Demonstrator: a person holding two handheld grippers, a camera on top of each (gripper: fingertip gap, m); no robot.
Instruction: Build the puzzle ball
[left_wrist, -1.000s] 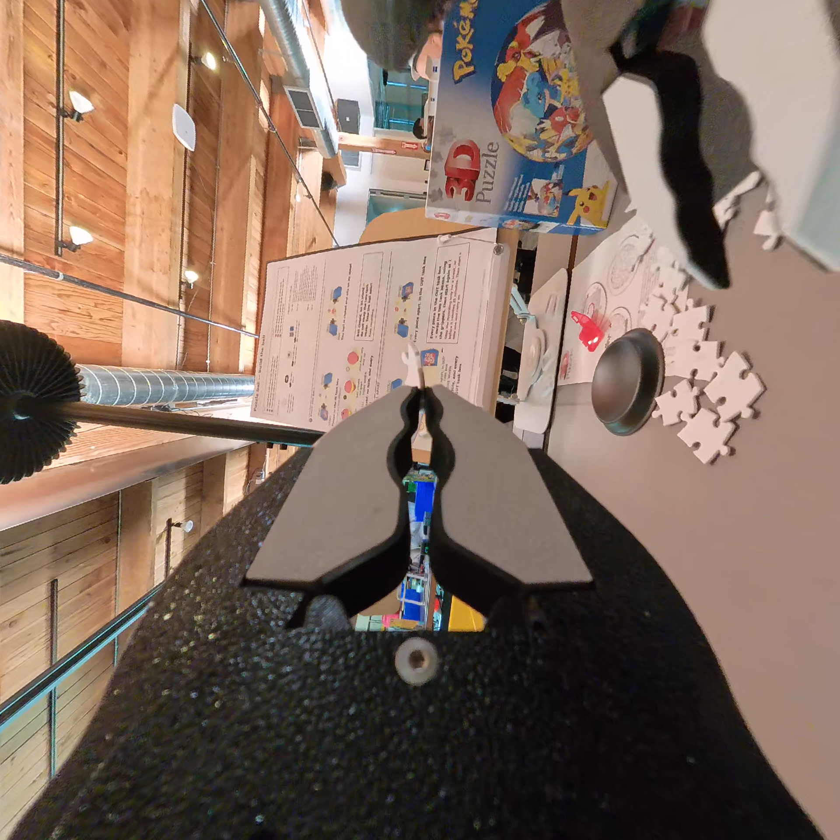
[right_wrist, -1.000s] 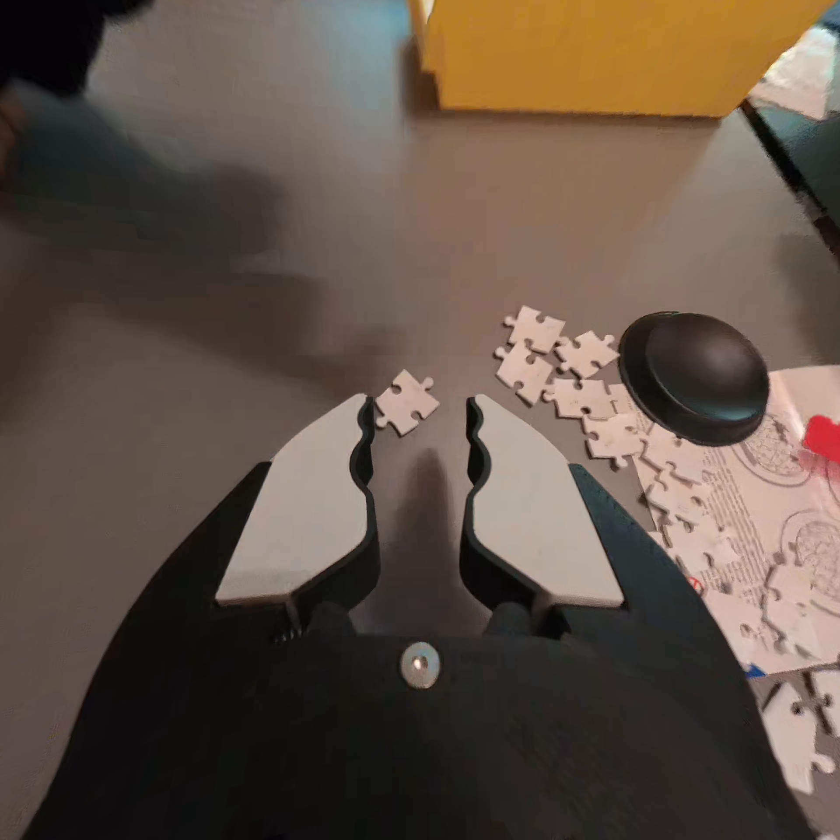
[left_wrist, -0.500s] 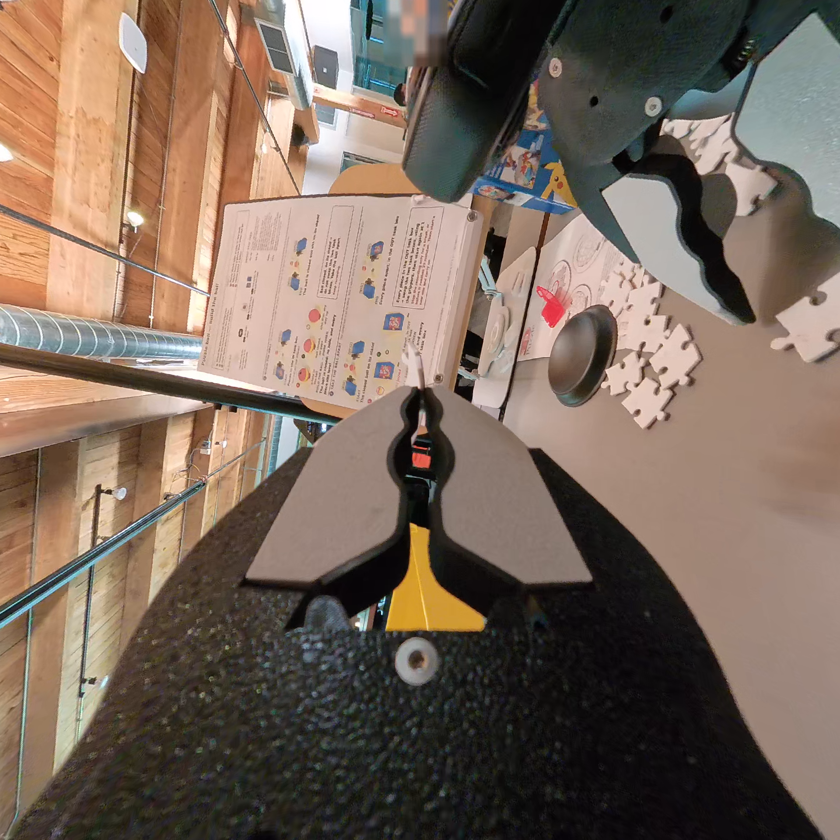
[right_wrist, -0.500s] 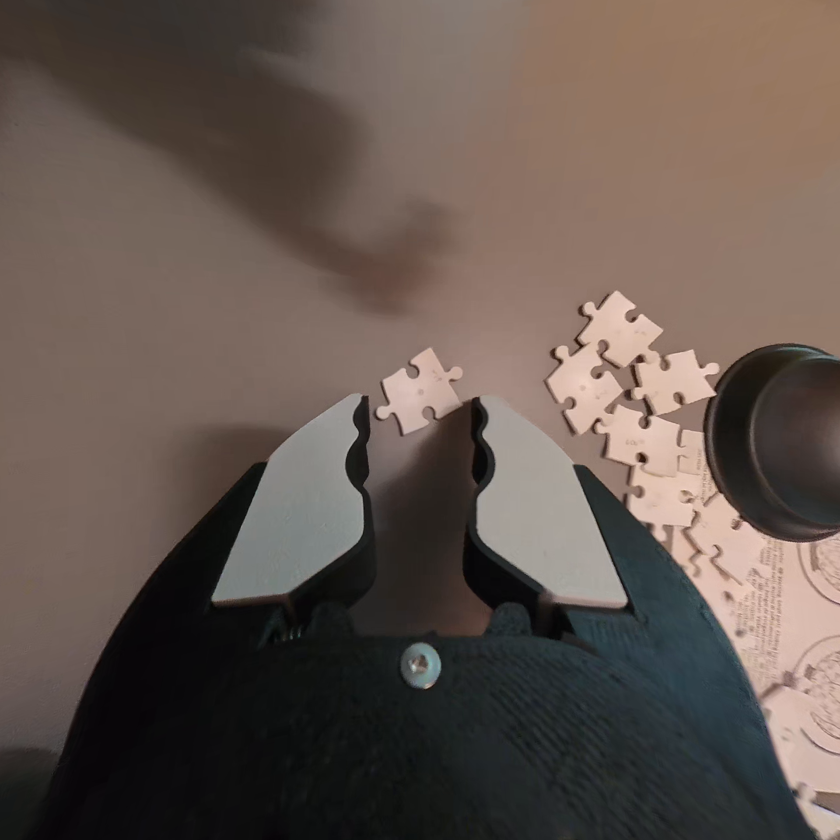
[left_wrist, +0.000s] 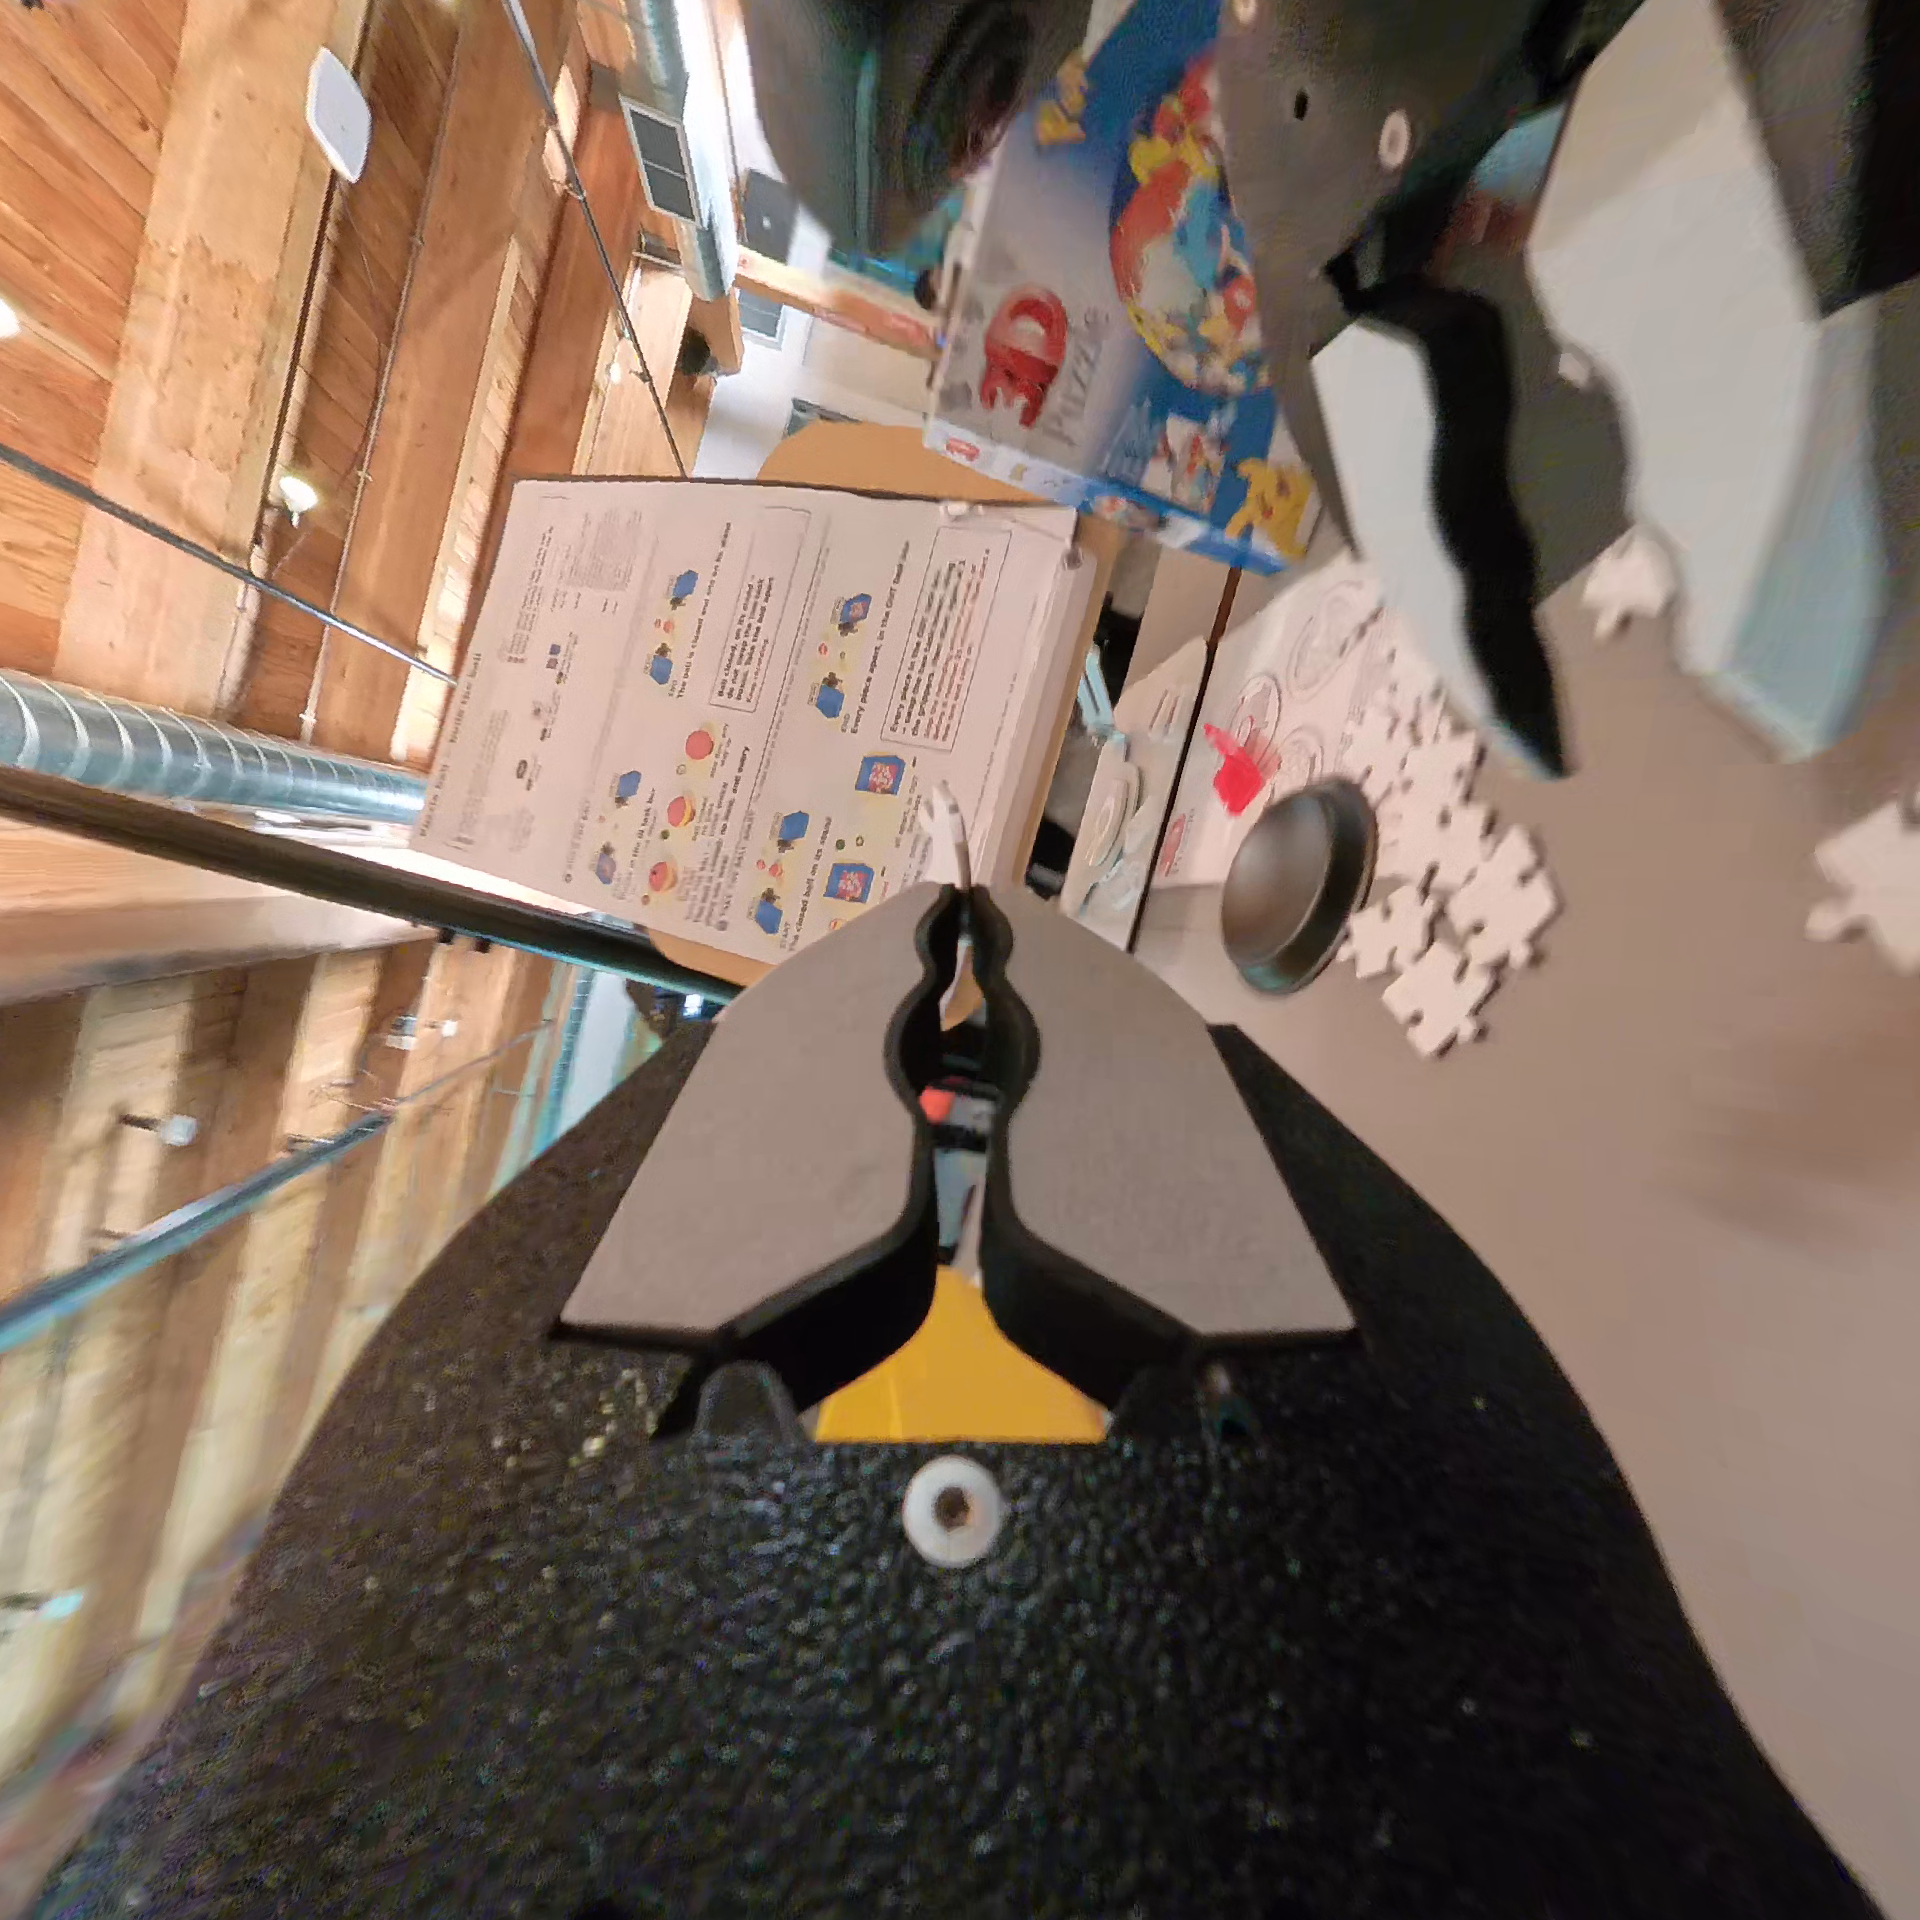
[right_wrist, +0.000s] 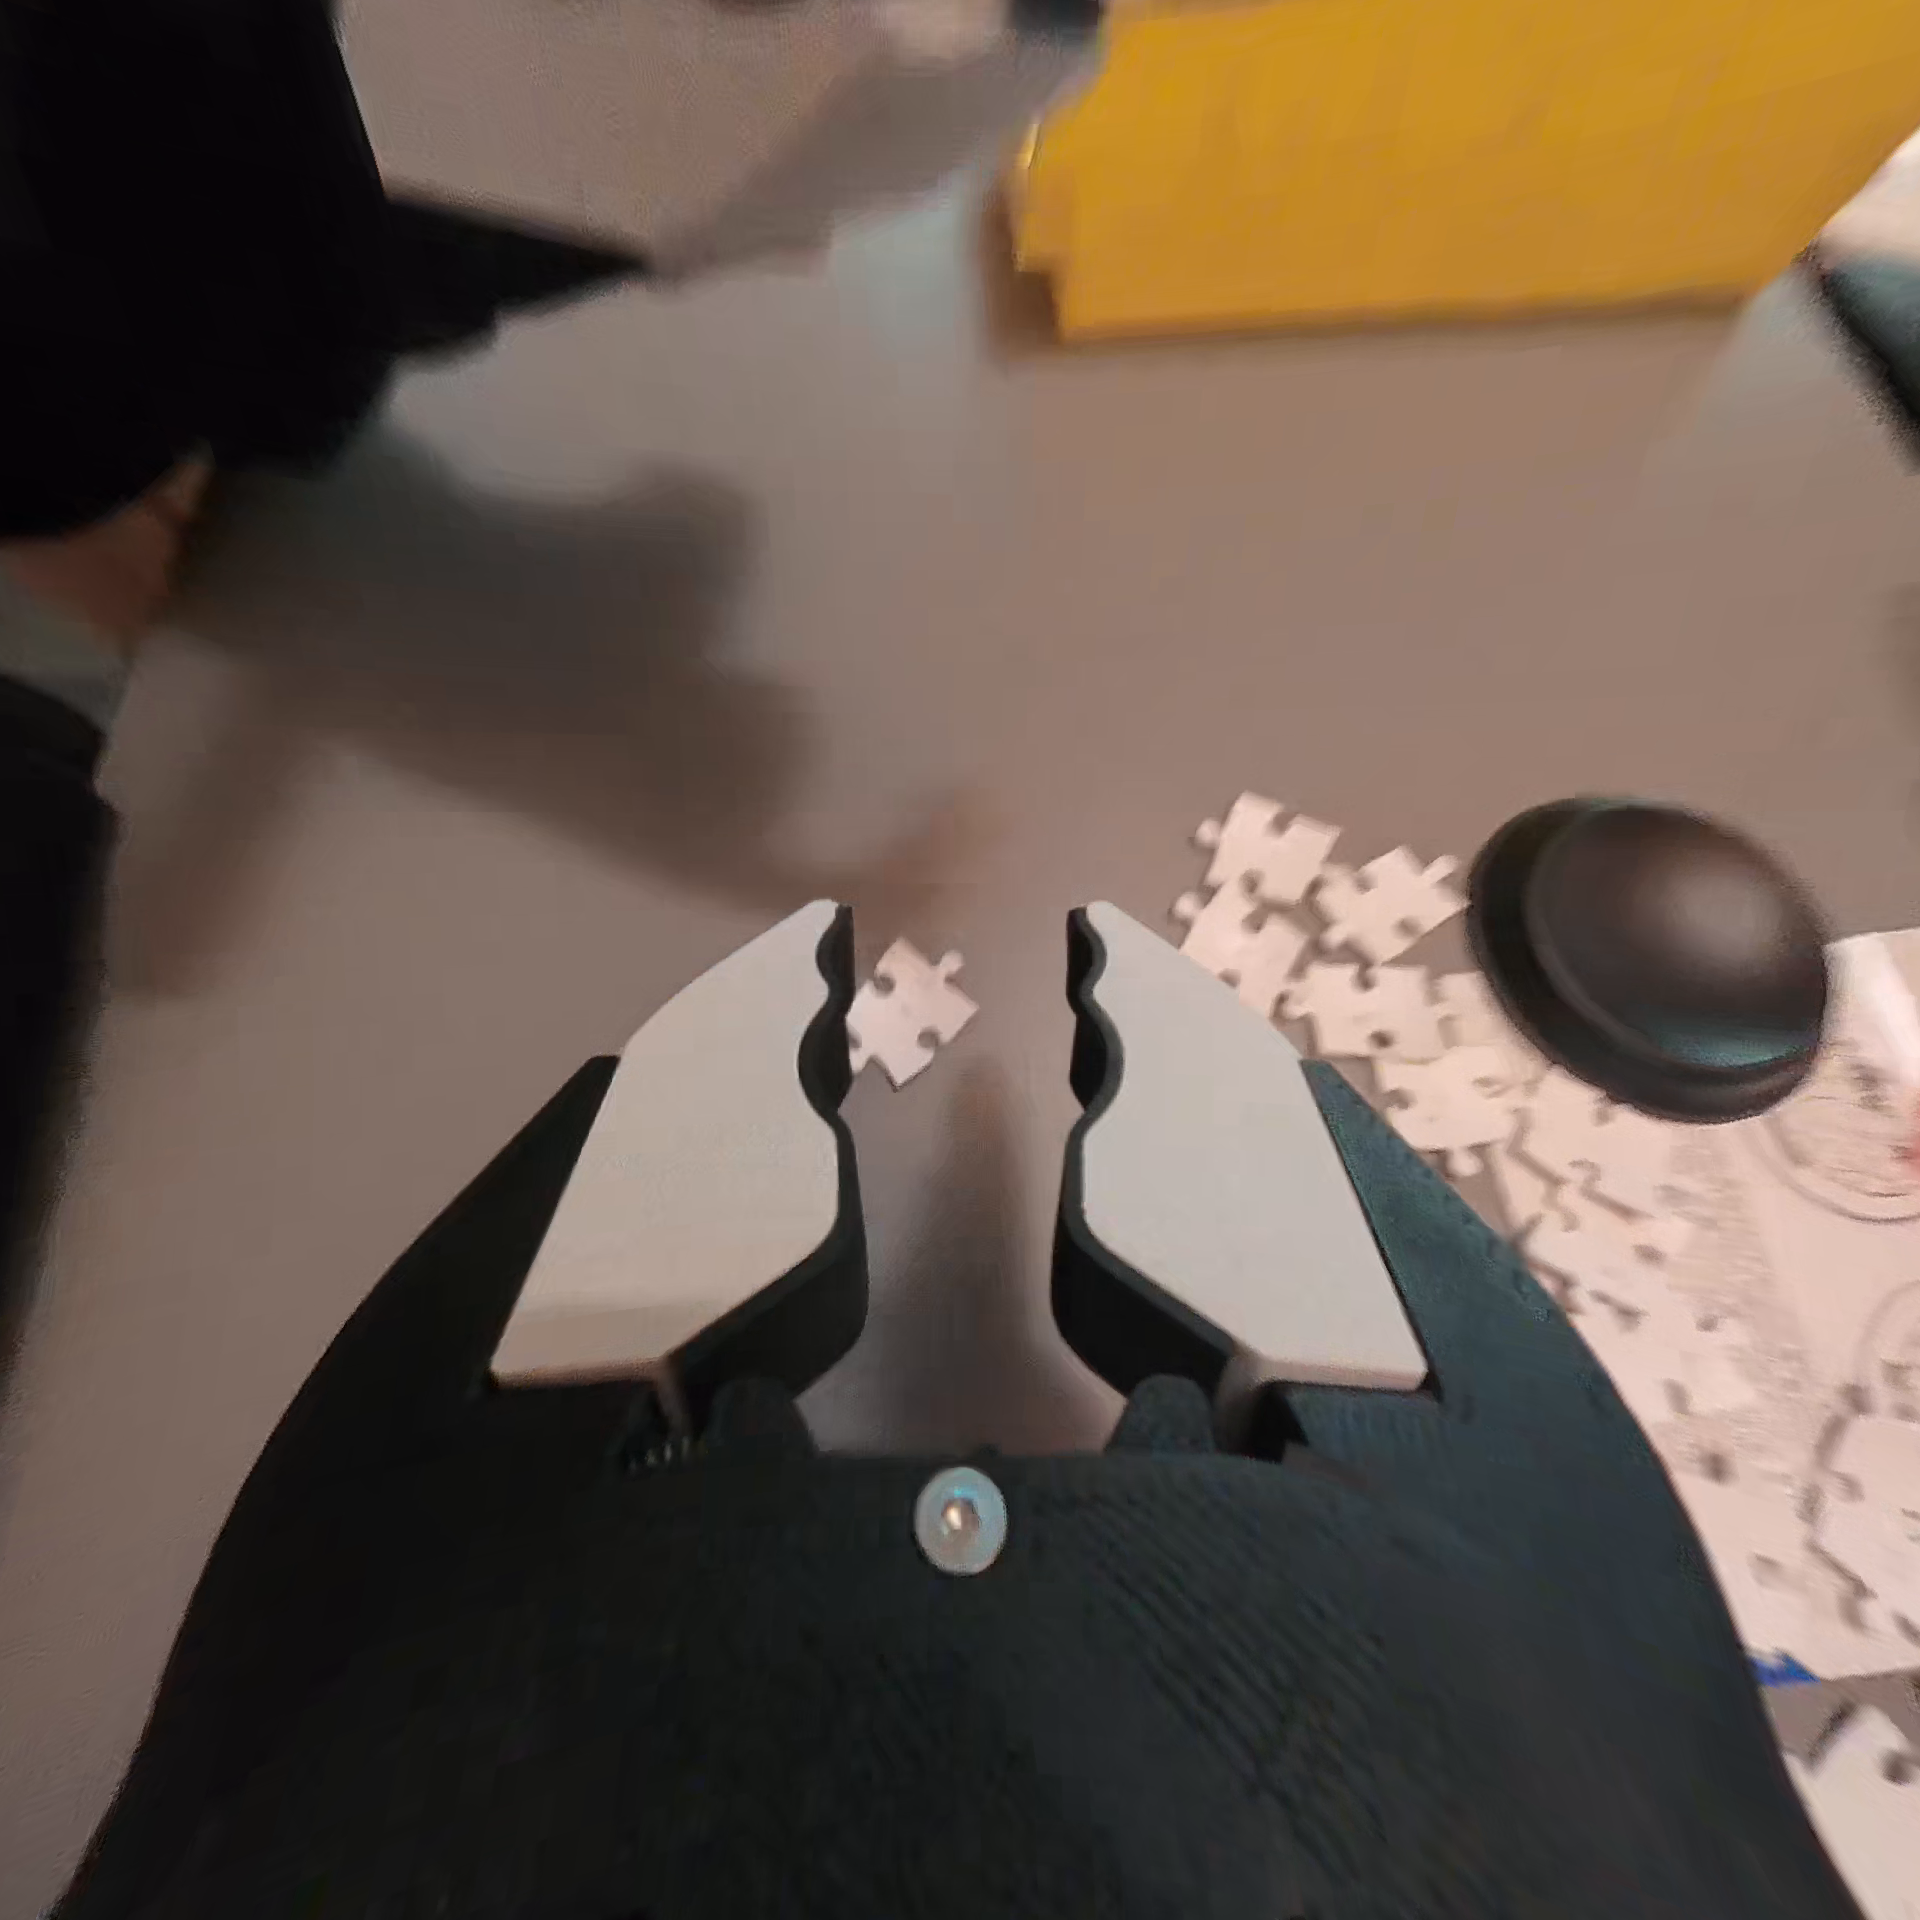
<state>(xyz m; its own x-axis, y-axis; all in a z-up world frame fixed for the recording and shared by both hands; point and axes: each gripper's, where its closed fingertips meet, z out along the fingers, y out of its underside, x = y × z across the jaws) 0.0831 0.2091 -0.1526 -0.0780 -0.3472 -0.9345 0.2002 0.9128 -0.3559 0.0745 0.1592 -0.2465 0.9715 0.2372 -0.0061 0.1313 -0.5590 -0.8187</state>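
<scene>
My left gripper (left_wrist: 964, 902) is shut on a thin white puzzle piece (left_wrist: 951, 831), held edge-on and rolled sideways above the grey table. My right gripper (right_wrist: 961, 920) is open over the table, with a lone white puzzle piece (right_wrist: 914, 1013) lying between its fingertips, close to the left finger. It also shows large at the top right of the left wrist view (left_wrist: 1496, 499). A heap of white puzzle pieces (right_wrist: 1320, 935) lies to the right beside a black dome stand (right_wrist: 1652, 982).
A yellow box (right_wrist: 1455, 156) stands at the far side of the table. A printed sheet (right_wrist: 1766, 1299) under more pieces lies at the right. In the left wrist view a puzzle box (left_wrist: 1122, 312) and an instruction board (left_wrist: 769, 707) stand behind the table.
My right gripper has tilted back up, so the yellow box shows again and the lone piece now lies between its fingertips. My left gripper has shifted its aim, still shut on its piece.
</scene>
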